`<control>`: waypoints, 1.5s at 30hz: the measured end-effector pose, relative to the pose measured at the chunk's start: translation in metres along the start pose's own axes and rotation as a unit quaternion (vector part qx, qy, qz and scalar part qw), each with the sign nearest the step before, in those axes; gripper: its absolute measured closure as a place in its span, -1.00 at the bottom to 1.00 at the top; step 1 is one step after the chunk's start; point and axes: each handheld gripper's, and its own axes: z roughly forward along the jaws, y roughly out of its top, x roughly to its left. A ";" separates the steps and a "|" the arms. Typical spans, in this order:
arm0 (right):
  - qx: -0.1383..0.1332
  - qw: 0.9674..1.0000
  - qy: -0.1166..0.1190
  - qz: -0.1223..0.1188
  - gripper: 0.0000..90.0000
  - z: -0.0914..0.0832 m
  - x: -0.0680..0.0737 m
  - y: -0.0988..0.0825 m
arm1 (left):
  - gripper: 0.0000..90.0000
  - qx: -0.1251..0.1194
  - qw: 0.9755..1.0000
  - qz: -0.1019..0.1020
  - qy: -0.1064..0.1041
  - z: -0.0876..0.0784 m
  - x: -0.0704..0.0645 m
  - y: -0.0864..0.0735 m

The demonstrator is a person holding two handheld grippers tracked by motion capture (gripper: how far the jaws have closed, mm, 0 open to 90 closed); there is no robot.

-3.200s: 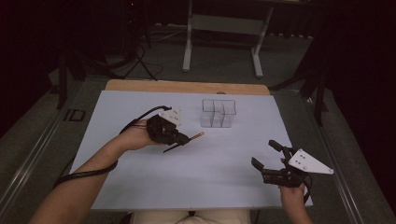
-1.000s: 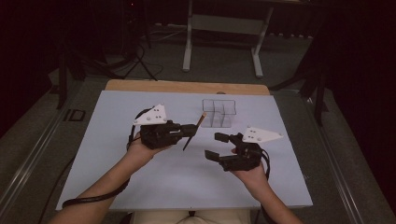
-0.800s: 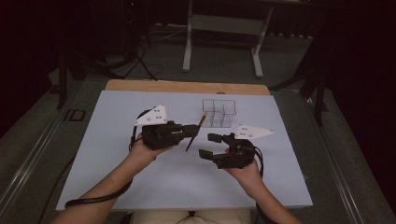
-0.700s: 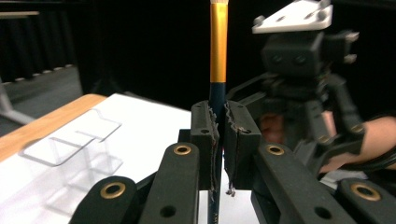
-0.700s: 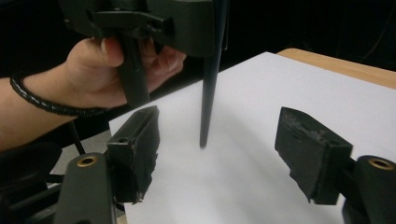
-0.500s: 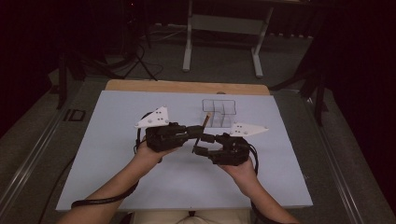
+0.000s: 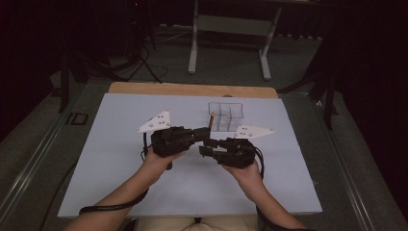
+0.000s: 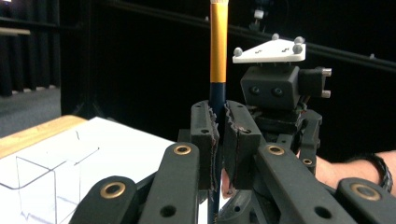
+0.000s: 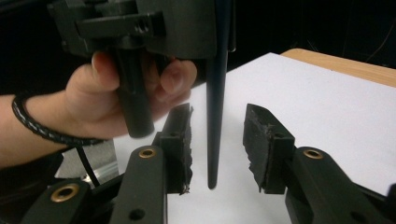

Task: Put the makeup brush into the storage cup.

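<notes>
My left gripper (image 7: 195, 136) has its jaws clamped on the pencil (image 8: 218, 56), gripping the dark barrel just below the gold band. In the left gripper view the pencil stands upright between my pads, its long axis running straight up and down, the gold band and pale end rising above the jaws.

What the coming move turns on shows in the right gripper view: the pencil's dark pointed end (image 9: 215, 116) hangs down between the two jaws of my right gripper (image 9: 217, 140), with its tip just above the table (image 7: 120, 144). Those jaws stand apart. They have just been closing in, but a gap shows on either side of the barrel and neither pad touches it yet; the pencil sits a little nearer the left-hand pad in that view. The pencil's axis crosses my right jaws squarely, so I judge that squeezing them together will take the lower barrel without tilting it.

In the high view both hands meet near the middle of the table, with the clear box (image 7: 225, 115) just behind them.
</notes>
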 end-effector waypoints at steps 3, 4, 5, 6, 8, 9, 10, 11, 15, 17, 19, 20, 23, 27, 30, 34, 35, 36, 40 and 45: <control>-0.004 1.000 -0.001 -0.003 0.53 -0.001 0.000 0.001 | 0.87 -0.005 1.000 0.004 0.003 0.000 -0.001 0.000; -0.005 1.000 -0.002 -0.004 0.56 -0.002 0.000 0.002 | 0.87 -0.010 1.000 0.007 0.007 0.000 -0.002 -0.001; -0.006 1.000 -0.001 -0.002 0.58 -0.002 0.000 0.002 | 0.87 -0.011 1.000 0.009 0.008 -0.001 -0.002 -0.001; -0.007 1.000 -0.001 -0.003 0.61 -0.002 0.000 0.002 | 0.87 -0.014 1.000 0.009 0.009 -0.001 -0.003 -0.001; -0.006 1.000 -0.001 -0.002 0.68 -0.003 -0.001 0.002 | 0.87 -0.014 1.000 0.012 0.013 -0.001 -0.003 -0.002; -0.007 1.000 0.000 -0.002 0.71 -0.003 -0.001 0.002 | 0.87 -0.018 1.000 0.012 0.015 -0.001 -0.003 -0.003; -0.008 1.000 0.000 -0.002 0.74 -0.003 -0.001 0.003 | 0.87 -0.017 1.000 0.010 0.013 -0.001 -0.002 -0.003; -0.008 1.000 -0.001 -0.003 0.77 -0.003 -0.001 0.003 | 0.87 -0.015 1.000 0.009 0.014 -0.001 -0.002 -0.004; -0.001 1.000 -0.001 -0.013 0.86 -0.002 0.000 0.004 | 0.87 -0.010 1.000 0.000 0.011 0.001 0.000 -0.006; 0.004 1.000 -0.004 -0.022 0.87 -0.002 0.001 0.004 | 0.87 -0.004 1.000 0.006 0.010 0.001 -0.001 -0.006; 0.009 1.000 -0.002 -0.026 0.88 -0.002 0.002 0.003 | 0.87 0.001 1.000 0.008 0.001 0.001 -0.001 -0.005; 0.009 1.000 -0.002 -0.026 0.88 -0.002 0.002 0.003 | 0.86 0.001 1.000 0.008 0.001 0.001 -0.001 -0.005; 0.015 0.999 0.004 -0.036 0.88 -0.003 0.002 0.003 | 0.85 0.014 1.000 0.004 -0.013 0.001 0.000 -0.003; 0.021 0.999 0.006 -0.042 0.89 -0.006 0.002 0.002 | 0.60 0.034 0.999 0.035 -0.016 0.001 -0.004 0.003; 0.026 0.999 0.011 -0.043 0.89 -0.006 0.002 0.000 | 0.60 0.036 0.998 0.036 -0.021 0.000 -0.006 0.009; 0.037 0.998 0.018 -0.054 0.89 -0.006 0.003 -0.002 | 0.60 0.035 0.998 0.036 -0.023 -0.002 -0.005 0.017; 0.040 0.997 0.018 -0.057 0.89 -0.006 0.004 -0.002 | 0.62 0.041 0.998 0.041 -0.022 -0.002 -0.006 0.020; 0.042 0.997 0.020 -0.056 0.89 -0.005 0.004 -0.003 | 0.64 0.044 0.998 0.039 -0.027 -0.002 -0.005 0.021; 0.050 0.997 0.026 -0.057 0.89 -0.004 0.004 -0.006 | 0.70 0.054 0.997 0.037 -0.030 -0.001 -0.005 0.024; 0.064 0.995 0.034 -0.066 0.89 -0.003 0.005 -0.008 | 0.75 0.052 0.997 0.025 -0.045 -0.001 -0.002 0.024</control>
